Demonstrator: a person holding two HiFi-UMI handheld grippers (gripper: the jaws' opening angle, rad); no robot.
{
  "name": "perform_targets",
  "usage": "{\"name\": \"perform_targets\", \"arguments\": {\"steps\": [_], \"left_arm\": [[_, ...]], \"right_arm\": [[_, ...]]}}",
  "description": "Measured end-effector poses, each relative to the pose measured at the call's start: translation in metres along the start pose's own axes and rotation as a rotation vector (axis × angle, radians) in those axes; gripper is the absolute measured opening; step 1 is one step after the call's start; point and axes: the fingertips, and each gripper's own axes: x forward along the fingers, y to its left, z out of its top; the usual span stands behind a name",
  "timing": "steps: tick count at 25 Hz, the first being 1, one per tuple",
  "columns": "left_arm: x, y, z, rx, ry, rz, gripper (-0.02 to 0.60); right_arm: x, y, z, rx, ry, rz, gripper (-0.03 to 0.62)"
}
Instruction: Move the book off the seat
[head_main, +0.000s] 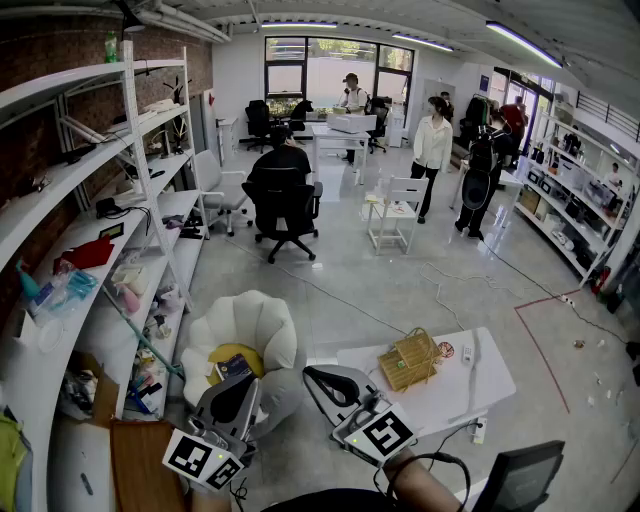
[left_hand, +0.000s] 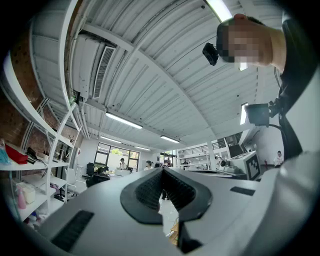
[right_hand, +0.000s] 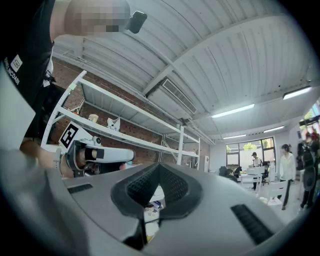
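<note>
The book (head_main: 233, 367), dark-covered, lies on a yellow cushion (head_main: 228, 354) on the seat of a white shell-shaped chair (head_main: 250, 322) at the lower left of the head view. My left gripper (head_main: 247, 384) hovers just in front of the seat, close to the book, with its jaws shut and empty. To its right, my right gripper (head_main: 316, 376) is also shut and holds nothing. Both gripper views look level across the room. In each one the dark pads (left_hand: 150, 189) (right_hand: 145, 186) meet with no gap. The left gripper (right_hand: 95, 155) also shows in the right gripper view.
A white table (head_main: 470, 385) with a wicker basket (head_main: 409, 359) stands right of the chair. Long white shelves (head_main: 95, 250) full of clutter run along the left wall. Several people, office chairs and desks are farther back. Cables and red tape cross the floor.
</note>
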Motion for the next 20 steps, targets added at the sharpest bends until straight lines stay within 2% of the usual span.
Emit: {"name": "perform_targets", "arguments": {"steps": [11, 16, 20], "left_arm": [[-0.011, 0.017, -0.004, -0.010, 0.005, 0.011, 0.003], [-0.031, 0.037, -0.005, -0.013, 0.012, 0.027, 0.003], [-0.054, 0.058, -0.005, -0.013, 0.018, 0.039, 0.003]], "right_arm": [[0.018, 0.012, -0.007, 0.025, 0.008, 0.003, 0.015], [0.034, 0.025, -0.012, 0.091, -0.006, 0.006, 0.017], [0.055, 0.040, -0.022, 0.097, -0.002, -0.007, 0.015]]}}
